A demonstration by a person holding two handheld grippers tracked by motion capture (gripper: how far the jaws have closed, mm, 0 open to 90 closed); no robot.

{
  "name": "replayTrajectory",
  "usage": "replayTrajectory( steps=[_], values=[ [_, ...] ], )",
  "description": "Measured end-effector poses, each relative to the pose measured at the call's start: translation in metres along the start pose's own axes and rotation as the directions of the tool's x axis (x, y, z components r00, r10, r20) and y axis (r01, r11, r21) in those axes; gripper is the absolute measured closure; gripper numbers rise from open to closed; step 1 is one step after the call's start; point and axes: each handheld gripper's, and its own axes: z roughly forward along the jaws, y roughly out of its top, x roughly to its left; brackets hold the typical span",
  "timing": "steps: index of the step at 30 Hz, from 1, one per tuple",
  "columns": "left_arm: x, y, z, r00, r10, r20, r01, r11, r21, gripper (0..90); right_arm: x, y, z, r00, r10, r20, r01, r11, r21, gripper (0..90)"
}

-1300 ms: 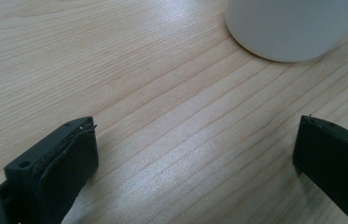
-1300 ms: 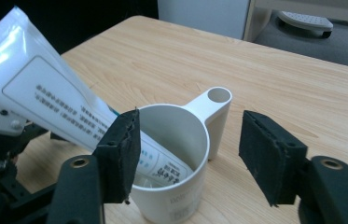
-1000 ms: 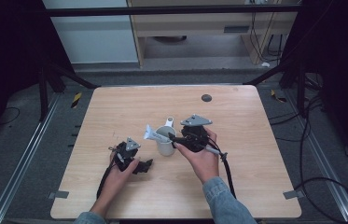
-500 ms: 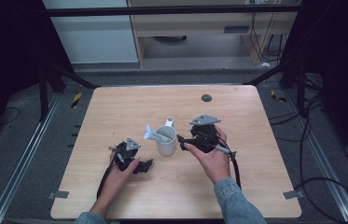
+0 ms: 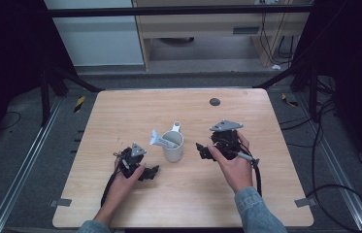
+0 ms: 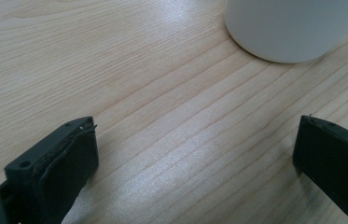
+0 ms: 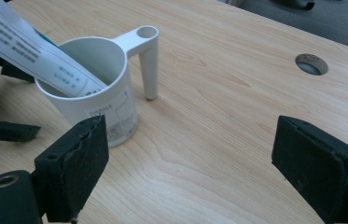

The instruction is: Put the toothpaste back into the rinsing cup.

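**White cup standing free between two spread grippers**

The white cup point(image 5: 173, 147) is standing upright near the middle of the wooden table point(image 5: 120, 111), a printed tube point(image 5: 161, 141) leaning out over its rim away from the handle. The left gripper point(image 5: 153, 172) is lying just beside the cup, jaws spread wide, gripping nothing. The right gripper point(image 5: 201, 150) is sitting near the cup's opposite side, jaws likewise spread and empty. Bare tabletop is lying between the cup and every table edge. A round hole point(image 5: 214, 102) is sitting beyond the cup, toward the far edge.
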Motion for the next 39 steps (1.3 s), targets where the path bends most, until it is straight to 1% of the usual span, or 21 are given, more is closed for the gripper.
replayTrajectory(
  steps=[2, 3, 5, 6, 7, 8, 10, 11, 13, 16, 23, 24, 25, 29, 31, 32, 35, 36, 37, 39],
  values=[
    [0.000, 0.000, 0.000, 1.0000, 0.001, 0.001, -0.001, 1.0000, 0.000, 0.0, -0.001, -0.001, -0.001, 1.0000, -0.002, 0.003, 0.002, 1.0000, 0.000, 12.0],
    [0.000, 0.000, 0.000, 1.0000, 0.002, 0.001, -0.002, 1.0000, -0.001, 0.0, -0.006, -0.004, -0.003, 0.9999, 0.001, 0.014, -0.001, 1.0000, 0.009, 12.2],
    [0.000, 0.000, 0.000, 1.0000, 0.002, 0.001, -0.002, 1.0000, 0.000, 0.0, -0.008, -0.005, -0.004, 0.9999, 0.003, 0.017, -0.003, 0.9999, 0.012, 12.2],
    [0.000, 0.000, 0.000, 1.0000, 0.002, 0.001, -0.002, 1.0000, 0.000, 0.0, -0.012, -0.008, -0.006, 0.9995, 0.003, 0.031, -0.003, 0.9999, 0.011, 11.9],
    [0.000, 0.000, 0.000, 1.0000, 0.002, 0.001, -0.002, 1.0000, 0.000, 0.0, -0.013, -0.009, -0.007, 0.9993, -0.007, 0.036, 0.007, 0.9999, 0.010, 11.8],
    [0.000, 0.000, 0.000, 1.0000, 0.002, 0.001, -0.002, 1.0000, 0.000, 0.0, -0.013, -0.009, -0.007, 0.9993, -0.007, 0.036, 0.007, 0.9999, 0.010, 11.8],
    [0.000, 0.000, 0.000, 1.0000, 0.002, 0.001, -0.002, 1.0000, -0.001, 0.0, -0.018, -0.014, -0.009, 0.9979, -0.041, 0.051, 0.040, 0.9991, 0.014, 11.2],
    [0.000, 0.000, 0.000, 1.0000, 0.002, 0.001, -0.002, 1.0000, -0.001, 0.0, -0.018, -0.014, -0.009, 0.9979, -0.041, 0.051, 0.040, 0.9991, 0.014, 11.2],
    [0.000, 0.000, 0.000, 1.0000, 0.001, 0.001, -0.001, 1.0000, -0.001, 0.0, -0.020, -0.020, -0.010, 0.9951, -0.067, 0.072, 0.066, 0.9977, 0.016, 11.1],
    [0.000, 0.000, 0.000, 1.0000, 0.000, 0.001, 0.000, 1.0000, -0.001, 0.0, -0.025, -0.030, -0.011, 0.9936, -0.073, 0.086, 0.071, 0.9973, 0.018, 11.9],
    [0.000, 0.000, 0.000, 1.0000, 0.000, 0.001, 0.000, 1.0000, -0.001, 0.0, -0.038, -0.048, -0.014, 0.9924, -0.066, 0.104, 0.064, 0.9976, 0.026, 13.0],
    [0.000, 0.000, 0.000, 1.0000, 0.000, 0.001, 0.000, 1.0000, -0.001, 0.0, -0.038, -0.048, -0.014, 0.9924, -0.066, 0.104, 0.064, 0.9976, 0.026, 13.0],
    [0.000, 0.000, 0.000, 1.0000, 0.000, 0.001, 0.000, 1.0000, -0.001, 0.0, -0.043, -0.053, -0.013, 0.9924, -0.059, 0.108, 0.056, 0.9980, 0.030, 13.0],
    [0.000, 0.000, 0.000, 1.0000, 0.001, 0.001, -0.001, 1.0000, -0.001, 0.0, -0.047, -0.059, -0.013, 0.9926, -0.050, 0.111, 0.045, 0.9981, 0.041, 12.8],
    [0.000, 0.000, 0.000, 1.0000, 0.001, 0.001, -0.001, 1.0000, 0.000, 0.0, -0.050, -0.066, -0.011, 0.9943, -0.029, 0.102, 0.025, 0.9986, 0.046, 12.7],
    [0.000, 0.000, 0.000, 1.0000, 0.001, 0.001, -0.001, 1.0000, 0.000, 0.0, -0.050, -0.066, -0.011, 0.9943, -0.029, 0.102, 0.025, 0.9986, 0.046, 12.7],
    [0.000, 0.000, 0.000, 1.0000, 0.000, 0.001, 0.000, 1.0000, 0.000, 0.0, -0.052, -0.074, -0.008, 0.9952, -0.013, 0.097, 0.008, 0.9984, 0.056, 12.4],
    [0.000, 0.000, 0.000, 1.0000, 0.001, 0.001, -0.001, 1.0000, -0.001, 0.0, -0.053, -0.079, -0.006, 0.9958, 0.002, 0.091, -0.008, 0.9974, 0.072, 12.1],
    [0.000, 0.000, 0.000, 1.0000, 0.001, 0.001, -0.001, 1.0000, -0.001, 0.0, -0.054, -0.081, -0.005, 0.9956, 0.000, 0.093, -0.007, 0.9970, 0.077, 12.1],
    [0.000, 0.000, 0.000, 1.0000, 0.001, 0.001, -0.001, 1.0000, 0.000, 0.0, -0.057, -0.086, -0.002, 0.9956, 0.012, 0.093, -0.020, 0.9957, 0.091, 11.9]
  ],
)
